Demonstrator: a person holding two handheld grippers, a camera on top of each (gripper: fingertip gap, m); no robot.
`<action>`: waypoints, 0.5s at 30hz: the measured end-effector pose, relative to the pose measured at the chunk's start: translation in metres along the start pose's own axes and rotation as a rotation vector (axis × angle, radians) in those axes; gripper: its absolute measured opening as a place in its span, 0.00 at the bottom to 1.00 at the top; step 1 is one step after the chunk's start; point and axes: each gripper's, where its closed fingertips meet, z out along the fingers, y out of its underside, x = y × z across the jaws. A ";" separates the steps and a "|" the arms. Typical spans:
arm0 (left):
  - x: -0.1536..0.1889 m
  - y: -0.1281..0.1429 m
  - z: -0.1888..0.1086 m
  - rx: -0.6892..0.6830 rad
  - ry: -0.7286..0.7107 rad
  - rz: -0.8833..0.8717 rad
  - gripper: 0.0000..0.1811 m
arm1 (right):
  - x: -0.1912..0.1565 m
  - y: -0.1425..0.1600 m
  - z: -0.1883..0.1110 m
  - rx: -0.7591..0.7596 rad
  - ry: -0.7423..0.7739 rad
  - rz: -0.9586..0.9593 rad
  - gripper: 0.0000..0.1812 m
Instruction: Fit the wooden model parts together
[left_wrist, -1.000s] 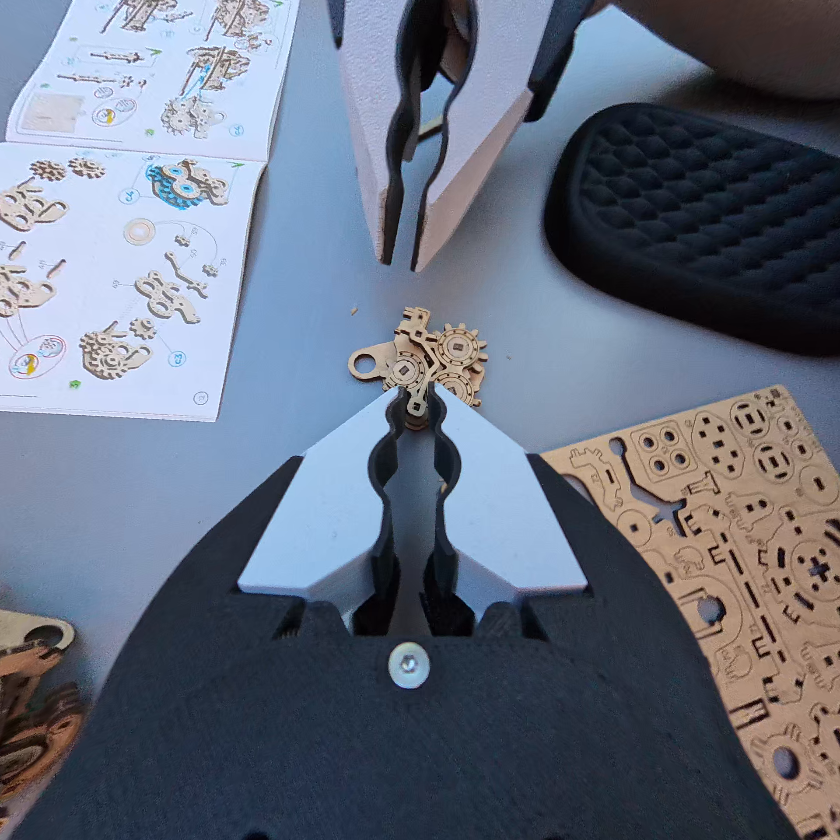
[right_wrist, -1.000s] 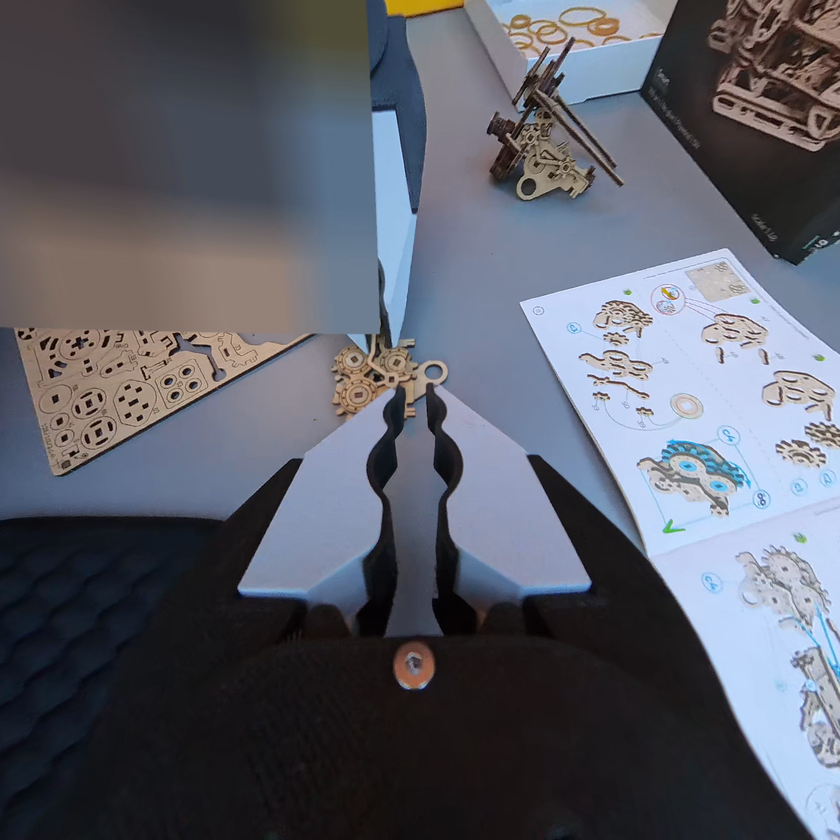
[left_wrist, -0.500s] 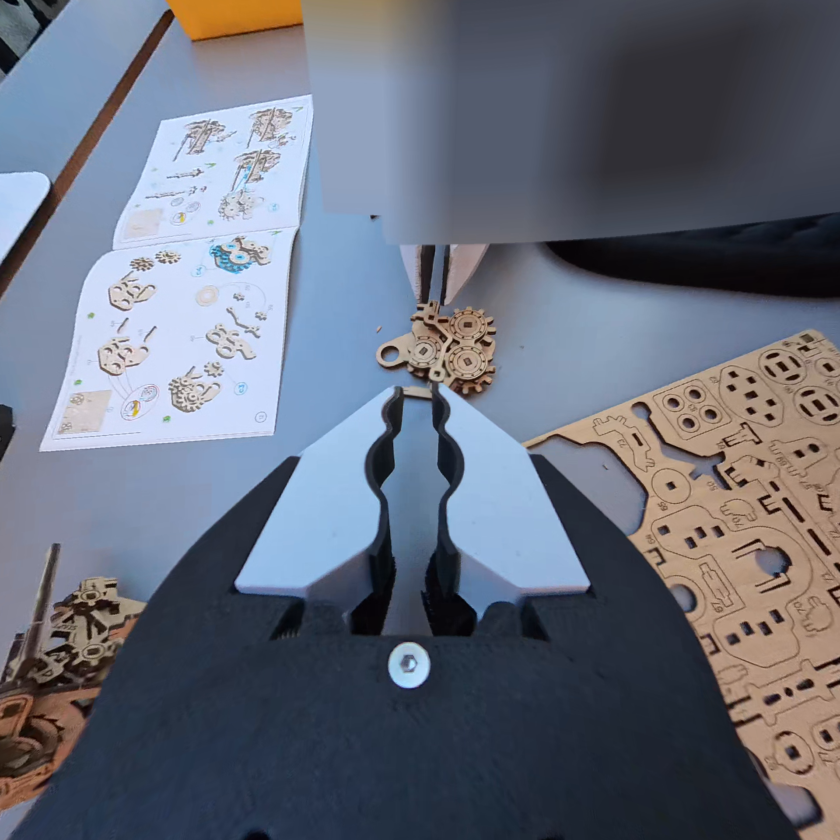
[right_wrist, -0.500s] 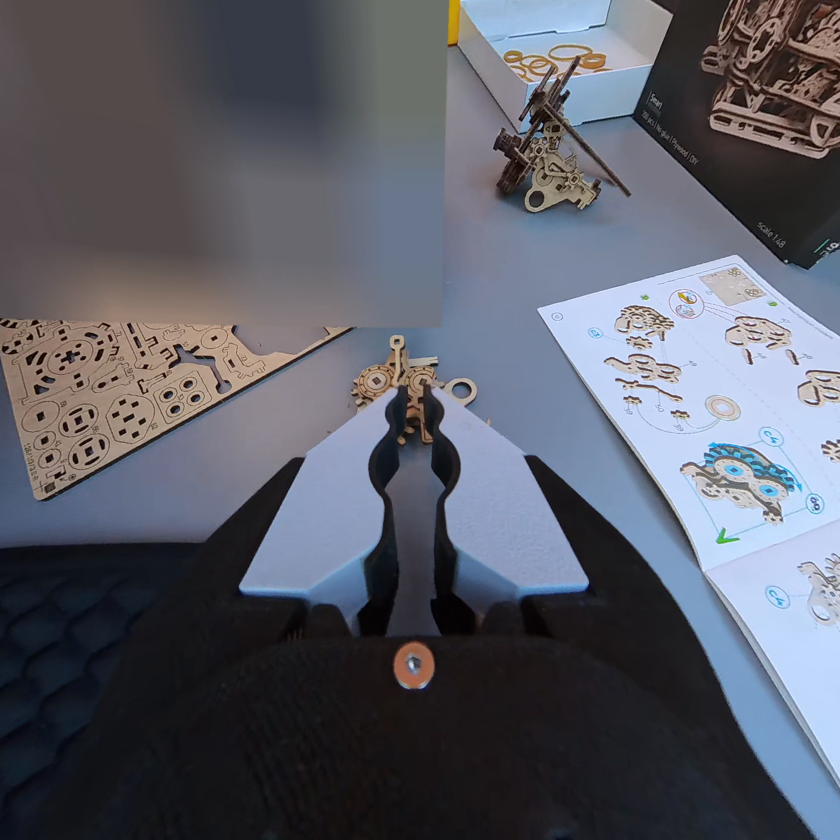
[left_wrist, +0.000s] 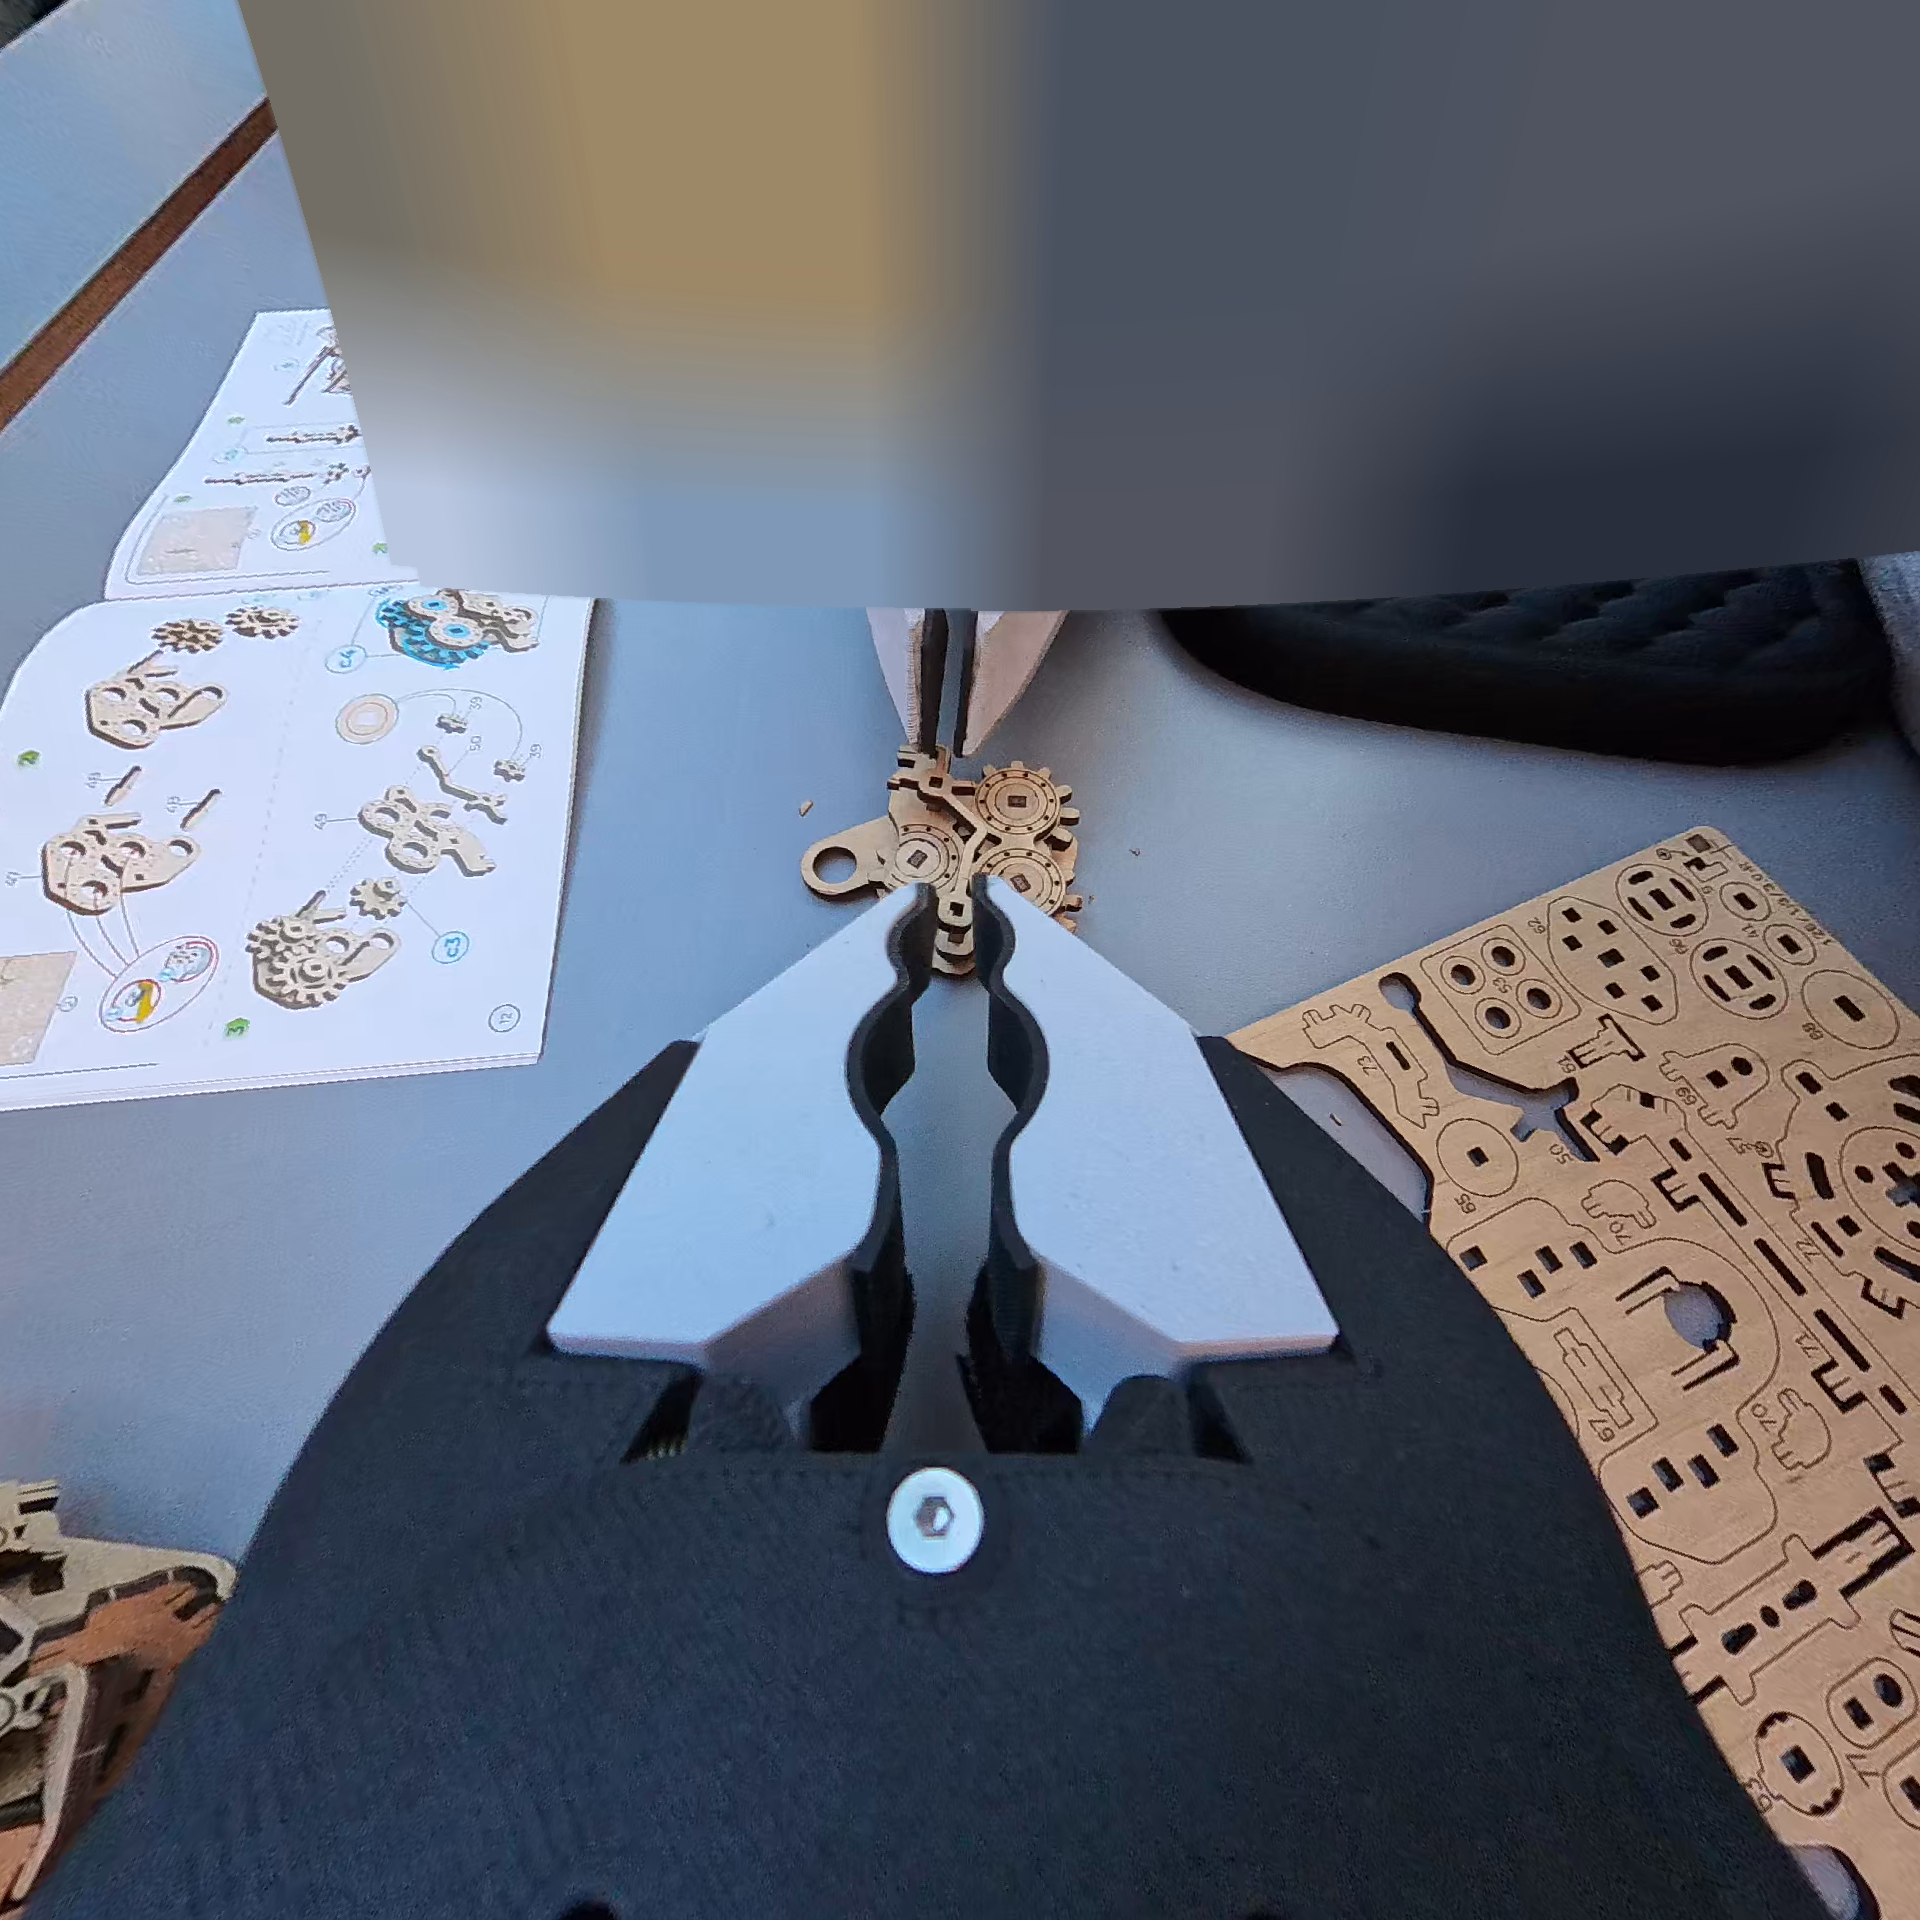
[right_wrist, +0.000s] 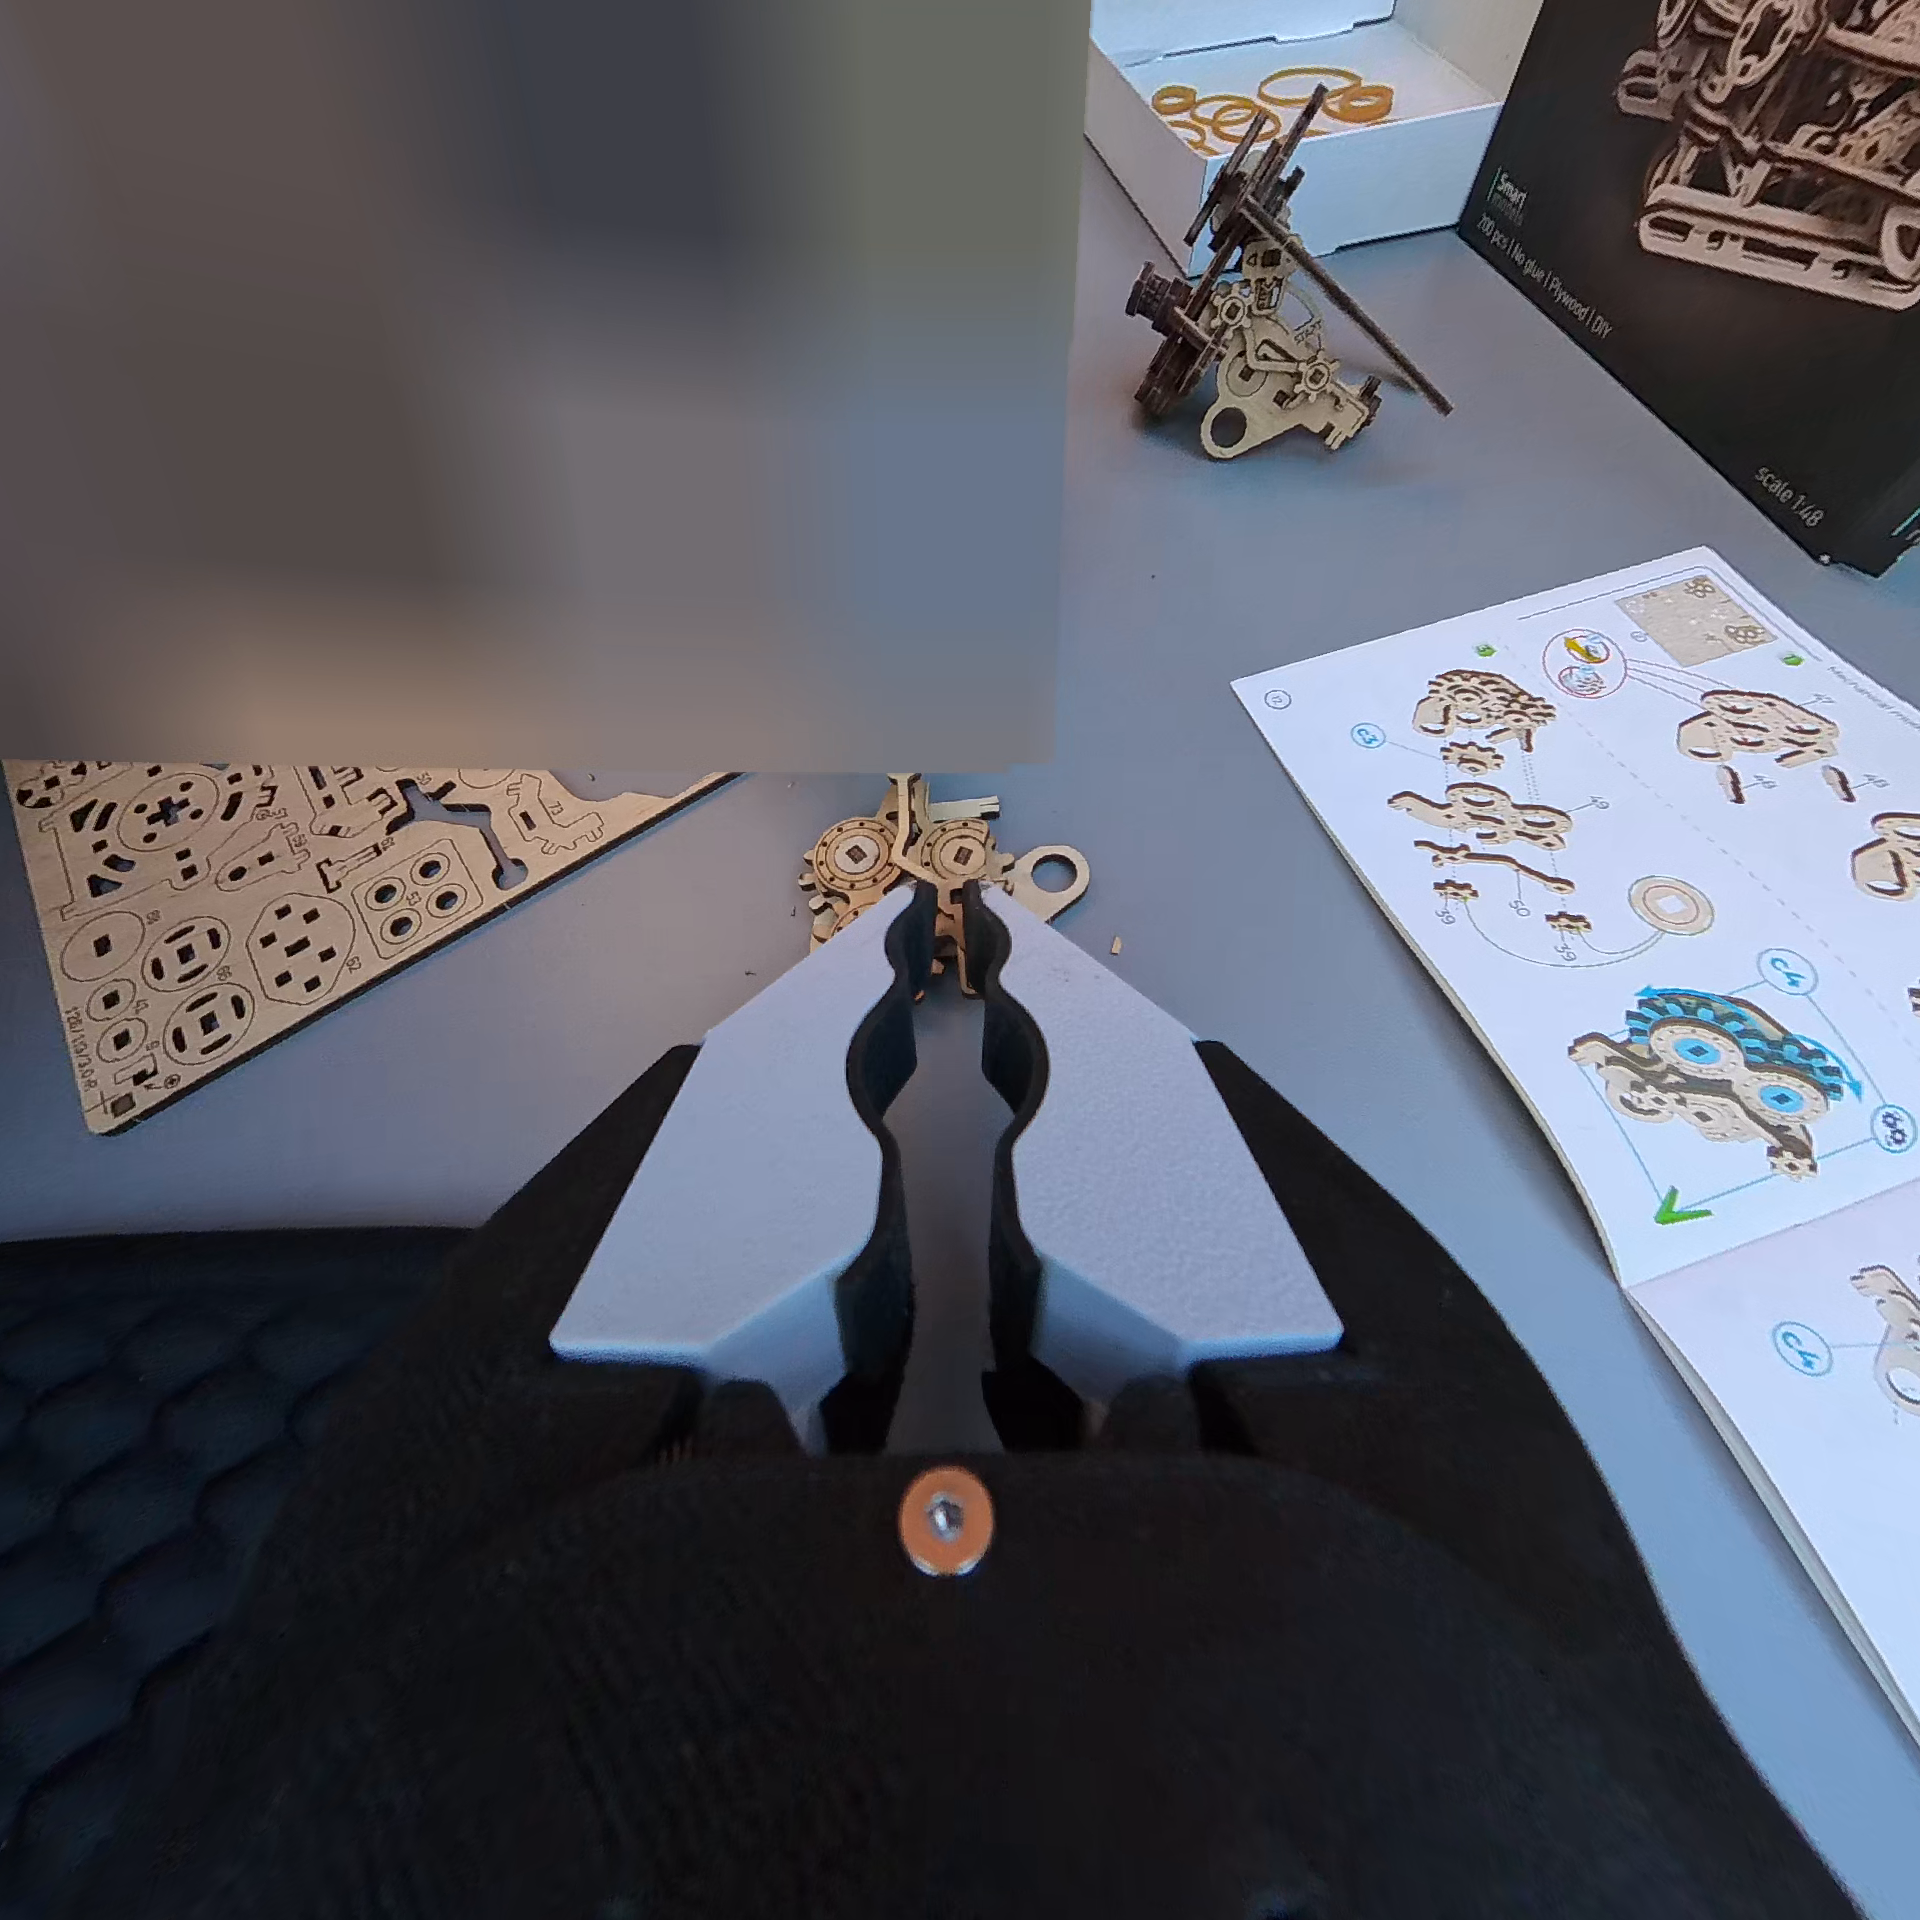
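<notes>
While the gear assembly (left_wrist: 951, 847) lies flat on the grey bench (left_wrist: 675, 1143) at frame centre, we grip it from both ends. Our left hand-held gripper (left_wrist: 951, 914) is narrowed onto the small tab at its near edge; half a second ago those tips sat just short of it, gap empty. In the right wrist view, our right hand-held gripper (right_wrist: 943, 920) pinches the opposite edge, same as half a second ago. We judge both ends are now pinned, so a press-fit or seating push can follow. Outward: punched plywood sheet (left_wrist: 1662, 1247) at right, instruction booklet (left_wrist: 291, 831) at left, a finished sub-model (right_wrist: 1262, 343) and the kit box (right_wrist: 1714, 208) upper right in the right view, black pad (left_wrist: 1538, 665).
</notes>
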 end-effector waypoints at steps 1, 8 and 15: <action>0.001 0.000 0.000 -0.003 0.003 0.003 0.02 | 0.000 0.000 0.000 -0.001 -0.002 -0.001 0.02; 0.001 0.003 0.003 -0.024 0.016 -0.009 0.01 | 0.000 0.004 0.001 -0.023 0.003 -0.008 0.02; 0.001 0.004 0.003 -0.029 -0.014 0.027 0.00 | 0.001 0.005 0.001 -0.028 -0.003 0.003 0.02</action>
